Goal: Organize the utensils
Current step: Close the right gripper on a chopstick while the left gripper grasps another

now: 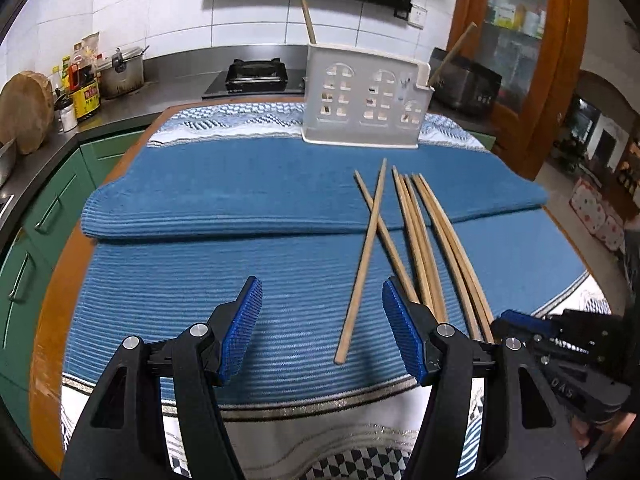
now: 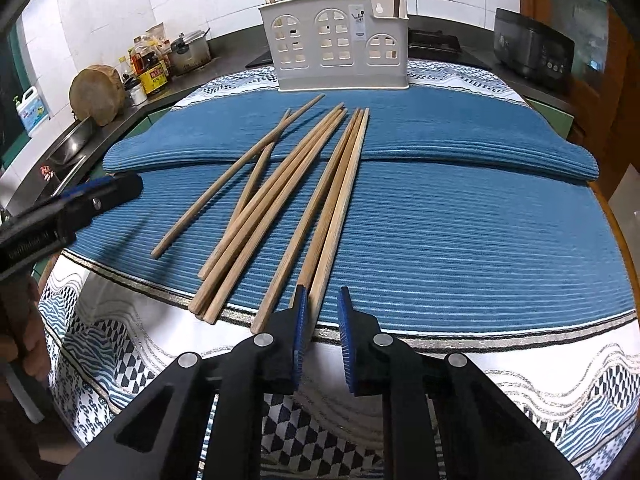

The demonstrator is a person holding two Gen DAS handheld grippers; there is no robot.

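Note:
Several wooden chopsticks (image 2: 280,196) lie loose on a blue ribbed mat (image 2: 460,232), also seen in the left wrist view (image 1: 420,240). A white utensil holder (image 2: 336,44) stands upright at the table's far edge with two chopsticks in it; it also shows in the left wrist view (image 1: 364,100). My left gripper (image 1: 320,312) is wide open and empty, above the mat; one crossed chopstick (image 1: 362,272) lies between its fingers. My right gripper (image 2: 322,320) is partly open and empty, just behind the near ends of the rightmost chopsticks.
The mat lies on a patterned cloth (image 2: 520,380) over a round wooden table (image 1: 52,300). Behind are a kitchen counter with a gas stove (image 1: 256,74), a pot (image 1: 122,70), bottles (image 1: 86,92) and a wooden chopping block (image 1: 24,108). Green cabinets (image 1: 36,216) stand at left.

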